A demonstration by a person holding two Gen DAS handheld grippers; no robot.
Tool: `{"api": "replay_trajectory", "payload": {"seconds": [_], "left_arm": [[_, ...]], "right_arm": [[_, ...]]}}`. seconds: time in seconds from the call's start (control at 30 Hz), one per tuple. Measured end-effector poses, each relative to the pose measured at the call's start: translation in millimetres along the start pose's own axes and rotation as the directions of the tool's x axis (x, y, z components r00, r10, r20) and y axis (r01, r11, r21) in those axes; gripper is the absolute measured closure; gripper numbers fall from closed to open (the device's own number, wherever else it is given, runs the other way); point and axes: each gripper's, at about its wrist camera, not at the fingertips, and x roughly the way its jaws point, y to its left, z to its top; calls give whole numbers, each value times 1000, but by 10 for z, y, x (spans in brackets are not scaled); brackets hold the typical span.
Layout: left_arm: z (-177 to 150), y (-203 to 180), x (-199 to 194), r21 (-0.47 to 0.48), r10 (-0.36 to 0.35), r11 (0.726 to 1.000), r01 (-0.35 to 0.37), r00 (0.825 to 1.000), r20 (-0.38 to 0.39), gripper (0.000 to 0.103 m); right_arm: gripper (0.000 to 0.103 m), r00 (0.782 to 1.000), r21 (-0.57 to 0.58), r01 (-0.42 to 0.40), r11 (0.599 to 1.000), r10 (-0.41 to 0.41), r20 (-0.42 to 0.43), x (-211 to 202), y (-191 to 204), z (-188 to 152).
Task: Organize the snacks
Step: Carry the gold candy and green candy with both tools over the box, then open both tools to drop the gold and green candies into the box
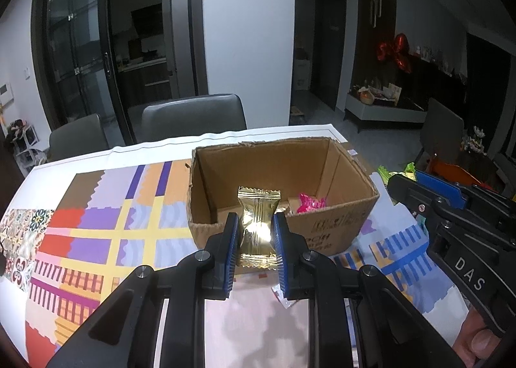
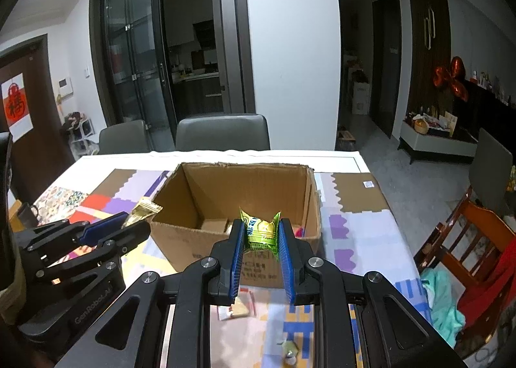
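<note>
My left gripper (image 1: 256, 223) is shut on a gold-wrapped snack (image 1: 258, 226) and holds it just before the near wall of an open cardboard box (image 1: 342, 226). A pink-wrapped candy (image 1: 310, 203) lies inside the box. My right gripper (image 2: 260, 227) is shut on a green-wrapped snack (image 2: 262, 231), held over the near wall of the same box (image 2: 180, 239). The left gripper with the gold snack (image 2: 142, 211) shows at the left of the right wrist view. The right gripper (image 1: 451, 207) shows at the right of the left wrist view.
The box stands on a table with a colourful patterned cloth (image 1: 96, 239). Small wrappers lie on the cloth below the right gripper (image 2: 238, 306) and near the front edge (image 2: 290, 352). Grey chairs (image 2: 222, 136) stand behind the table, a wooden chair (image 2: 467, 239) at the right.
</note>
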Motion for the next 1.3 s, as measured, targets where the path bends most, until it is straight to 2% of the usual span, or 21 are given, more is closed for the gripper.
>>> {"api": "replay_trajectory", "payload": {"seconds": [0.57, 0.9, 1.3], "left_arm": [[185, 74, 209, -31, 15, 999, -15, 1000, 6, 81], [303, 159, 452, -63, 28, 998, -28, 1000, -7, 81], [392, 220, 678, -74, 30, 997, -32, 999, -28, 81]], "right_arm": [[80, 1000, -5, 6, 1000, -6, 12, 138, -10, 181], [80, 1000, -4, 1, 1000, -1, 4, 409, 12, 375], [80, 1000, -10, -9, 1000, 9, -26, 704, 24, 412]]}}
